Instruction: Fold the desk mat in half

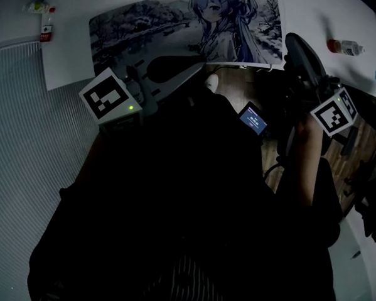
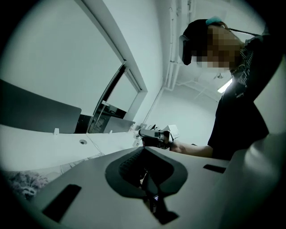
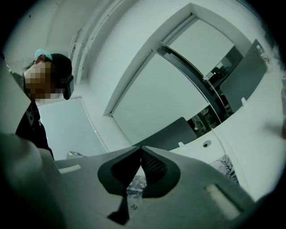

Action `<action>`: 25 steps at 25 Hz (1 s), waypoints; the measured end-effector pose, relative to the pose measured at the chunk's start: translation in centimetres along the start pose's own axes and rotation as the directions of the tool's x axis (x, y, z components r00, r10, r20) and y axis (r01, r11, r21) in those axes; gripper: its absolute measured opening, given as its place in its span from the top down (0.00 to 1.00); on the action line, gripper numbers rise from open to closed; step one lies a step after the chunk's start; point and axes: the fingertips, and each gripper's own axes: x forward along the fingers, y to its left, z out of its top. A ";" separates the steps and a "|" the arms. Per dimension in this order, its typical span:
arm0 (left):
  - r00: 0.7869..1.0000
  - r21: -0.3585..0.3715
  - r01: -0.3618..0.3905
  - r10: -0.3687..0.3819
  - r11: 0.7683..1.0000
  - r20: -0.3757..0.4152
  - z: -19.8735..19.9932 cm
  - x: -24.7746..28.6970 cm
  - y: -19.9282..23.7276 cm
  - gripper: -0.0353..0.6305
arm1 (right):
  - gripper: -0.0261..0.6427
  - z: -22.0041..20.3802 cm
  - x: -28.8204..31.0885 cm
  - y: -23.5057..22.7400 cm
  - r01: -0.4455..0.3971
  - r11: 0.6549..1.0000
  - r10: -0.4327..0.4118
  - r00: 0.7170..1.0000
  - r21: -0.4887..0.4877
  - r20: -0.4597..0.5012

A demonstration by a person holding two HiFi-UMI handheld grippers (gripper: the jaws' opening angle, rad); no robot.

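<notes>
While both claws stand pinched shut on nothing, the left gripper (image 1: pixel 200 66) and right gripper (image 3: pixel 140 150) hang near the front edge of the desk mat (image 1: pixel 182 24); it lies flat, unfolded, on the table (image 1: pixel 69 11); closed jaws would likely shove and rumple that edge rather than lift it.
</notes>
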 end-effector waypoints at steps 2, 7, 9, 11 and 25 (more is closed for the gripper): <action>1.000 -0.025 -0.001 0.001 1.000 0.004 -0.3 0.5 0.0 0.94 | 0.95 -0.4 -0.3 -2.0 0.044 0.999 -0.044 0.999 -0.014 -0.021; 1.000 -0.049 0.025 -0.024 0.998 0.005 0.1 1.4 0.0 0.94 | 0.95 -0.6 -1.3 -5.9 0.091 0.995 -0.091 0.996 0.035 -0.007; 0.999 -0.047 0.039 -0.039 0.998 0.009 0.6 2.0 0.2 0.94 | 0.95 -0.8 -1.7 -7.5 0.129 0.991 -0.128 0.992 0.036 -0.015; 0.999 -0.046 0.050 -0.049 0.998 0.006 1.0 2.6 0.6 0.94 | 0.95 -1.2 -2.1 -9.2 0.177 0.984 -0.176 0.984 0.023 -0.037; 1.000 -0.042 0.000 -0.001 0.999 -0.018 2.0 2.1 3.0 0.94 | 0.75 -13.4 -6.0 -24.5 0.519 0.855 -0.487 0.812 0.016 -0.321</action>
